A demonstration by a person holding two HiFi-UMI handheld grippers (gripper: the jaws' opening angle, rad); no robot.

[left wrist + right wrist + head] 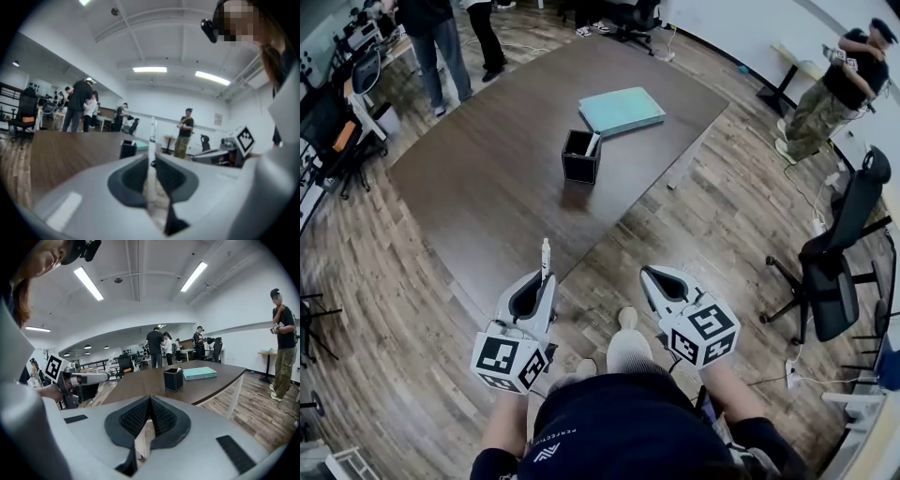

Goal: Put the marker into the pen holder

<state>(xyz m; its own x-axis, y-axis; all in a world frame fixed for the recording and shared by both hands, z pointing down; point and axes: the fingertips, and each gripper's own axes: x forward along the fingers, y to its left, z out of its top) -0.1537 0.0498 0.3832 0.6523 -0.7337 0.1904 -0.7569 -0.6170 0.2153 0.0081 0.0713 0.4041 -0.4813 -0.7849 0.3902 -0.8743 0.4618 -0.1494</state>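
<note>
A white marker (546,257) sticks up from my left gripper (540,281), which is shut on it near the table's front edge. In the left gripper view the marker (151,154) stands between the closed jaws. The black square pen holder (580,156) sits mid-table with a white pen inside; it also shows small in the left gripper view as the pen holder (127,149) and in the right gripper view as the pen holder (173,379). My right gripper (652,279) hangs shut and empty over the floor to the right, its jaws (149,401) pressed together.
A teal book (621,110) lies behind the holder on the dark wooden table (487,178). Black office chairs (839,262) stand at the right. People stand at the far left (441,42) and far right (834,89). The person's shoes (627,342) are below the grippers.
</note>
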